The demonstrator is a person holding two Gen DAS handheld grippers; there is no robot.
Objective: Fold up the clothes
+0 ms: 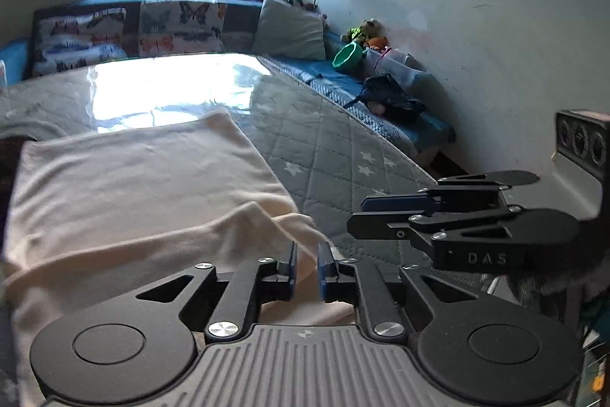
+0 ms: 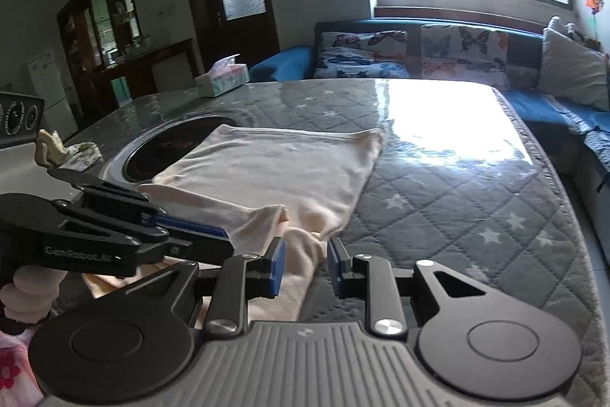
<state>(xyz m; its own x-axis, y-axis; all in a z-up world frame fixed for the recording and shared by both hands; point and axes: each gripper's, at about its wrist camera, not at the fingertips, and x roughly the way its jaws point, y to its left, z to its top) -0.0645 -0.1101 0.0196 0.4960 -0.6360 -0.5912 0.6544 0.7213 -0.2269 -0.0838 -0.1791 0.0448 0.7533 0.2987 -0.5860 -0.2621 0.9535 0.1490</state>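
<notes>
A cream garment (image 1: 133,178) (image 2: 274,166) lies folded flat on the grey quilted star-patterned table cover (image 1: 343,147) (image 2: 457,201). Its near edge is bunched into a loose fold (image 1: 267,220) (image 2: 301,235). My left gripper (image 1: 308,250) (image 2: 228,241) hovers over that near edge with a narrow gap between its blue pads, and nothing is pinched. My right gripper (image 2: 307,246) (image 1: 356,216) sits just to the right at the garment's corner, rolled on its side in the left wrist view. It is open, and the cloth shows below the gap.
A round dark inset (image 2: 164,147) in the table lies partly under the garment's far left. A tissue box (image 2: 223,79) and a crumpled rag (image 2: 65,149) sit at the left. A blue sofa with butterfly cushions (image 2: 411,52) runs behind, and the table edge (image 2: 553,178) falls off at the right.
</notes>
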